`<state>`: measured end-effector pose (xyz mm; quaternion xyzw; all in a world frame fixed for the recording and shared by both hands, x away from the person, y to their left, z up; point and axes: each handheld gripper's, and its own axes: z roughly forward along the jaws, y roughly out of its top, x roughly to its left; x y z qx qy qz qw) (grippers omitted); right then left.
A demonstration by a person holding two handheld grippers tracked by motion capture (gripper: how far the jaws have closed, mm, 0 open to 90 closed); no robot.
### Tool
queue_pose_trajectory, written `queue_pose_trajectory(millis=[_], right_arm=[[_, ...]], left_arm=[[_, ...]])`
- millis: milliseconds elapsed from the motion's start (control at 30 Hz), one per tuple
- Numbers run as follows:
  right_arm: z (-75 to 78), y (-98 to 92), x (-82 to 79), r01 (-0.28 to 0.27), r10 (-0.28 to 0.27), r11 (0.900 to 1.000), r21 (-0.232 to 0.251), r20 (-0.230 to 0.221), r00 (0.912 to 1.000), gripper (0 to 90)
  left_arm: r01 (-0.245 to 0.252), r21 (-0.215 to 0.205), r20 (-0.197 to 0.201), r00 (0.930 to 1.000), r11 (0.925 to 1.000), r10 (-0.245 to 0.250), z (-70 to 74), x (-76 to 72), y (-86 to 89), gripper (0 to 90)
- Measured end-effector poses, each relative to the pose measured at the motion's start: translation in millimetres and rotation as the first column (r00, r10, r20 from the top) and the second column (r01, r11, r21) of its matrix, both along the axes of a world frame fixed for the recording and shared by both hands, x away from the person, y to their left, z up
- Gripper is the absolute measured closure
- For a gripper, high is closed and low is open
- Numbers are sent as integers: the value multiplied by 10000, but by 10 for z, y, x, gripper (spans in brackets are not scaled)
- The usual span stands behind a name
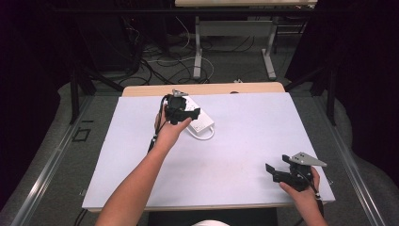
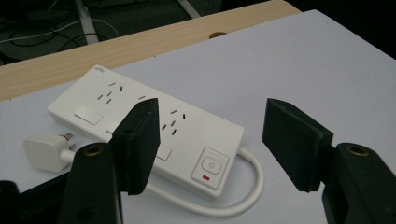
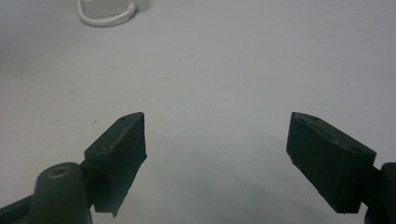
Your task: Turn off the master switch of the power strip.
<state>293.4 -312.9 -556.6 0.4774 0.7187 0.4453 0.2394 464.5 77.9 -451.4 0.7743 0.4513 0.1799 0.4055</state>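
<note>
Two spread hand-held grippers, one over a power strip

Left hand-held gripper (image 2: 210, 140) hovers jaws apart above the white power strip (image 2: 154, 126); its plug (image 2: 44, 151) lies just beside it; right hand-held gripper (image 3: 217, 158), spread and empty, sits well apart above the white surface (image 1: 244, 141)

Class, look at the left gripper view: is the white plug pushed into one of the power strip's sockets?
No: the white plug lies on the table beside the power strip, prongs bare.

Power strip (image 1: 200, 123) half hidden under the left gripper (image 1: 178, 109) in the high view, its cable loop (image 3: 106, 17) cut off by the right gripper view's top edge, socket markings (image 2: 110, 91) too small to read
</note>
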Motion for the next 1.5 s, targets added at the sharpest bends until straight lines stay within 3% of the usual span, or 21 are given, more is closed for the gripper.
queue_pose_trajectory(millis=[167,533,967,1500], right_arm=[[2,-6,-3,-41,41,10000,-3,-108,9999,193],[-13,-3,5,-45,45,10000,-43,33,10000,192],[-19,14,2,-48,48,10000,-9,-17,10000,192],[-18,5,1,-129,129,9999,56,-53,9999,192]], left_arm=[[-83,-45,-231,9997,10000,82,-66,62,-18,443],[-189,-21,-677,9975,9998,188,-192,172,-43,495],[-367,59,-1092,9933,9993,371,-298,230,-142,605],[-217,333,-1445,9892,9992,263,-474,251,-263,784]])
